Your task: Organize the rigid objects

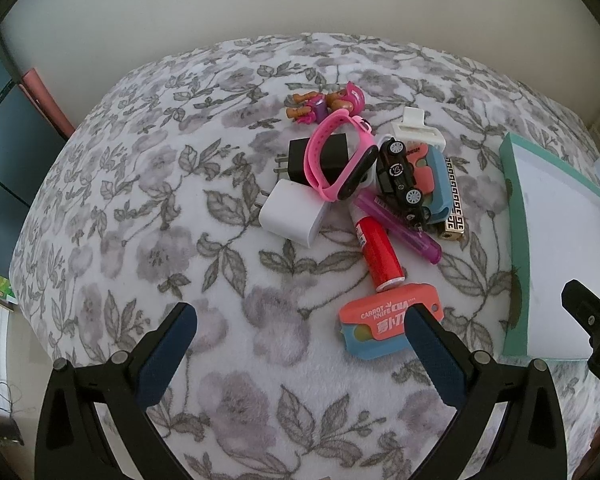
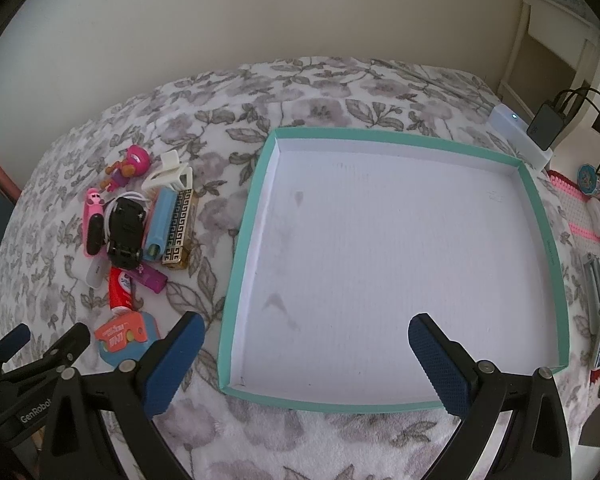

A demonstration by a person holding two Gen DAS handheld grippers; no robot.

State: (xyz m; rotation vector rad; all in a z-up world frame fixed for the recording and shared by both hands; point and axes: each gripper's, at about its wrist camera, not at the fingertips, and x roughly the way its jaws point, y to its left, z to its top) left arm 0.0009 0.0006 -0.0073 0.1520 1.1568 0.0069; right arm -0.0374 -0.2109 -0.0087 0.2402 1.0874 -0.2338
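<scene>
Tray (image 2: 540, 216): teal rim, white floor, holds nothing, lies flat directly ahead of the right claw (image 2: 306, 344). Object pile: ahead-left of that claw, ahead-right of the left claw (image 1: 300, 334). Nearest is the orange knife (image 1: 384, 320); beyond it red tube (image 1: 380, 252), purple lighter (image 1: 400, 224), white charger (image 1: 292, 210), black car (image 1: 400, 176), pink watch (image 1: 336, 152), figurine (image 1: 332, 102).

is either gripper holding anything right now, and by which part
Nothing is held. The left gripper and the right gripper both stand open with nothing between their fingers; the pile of small objects lies untouched on the blanket.
</scene>
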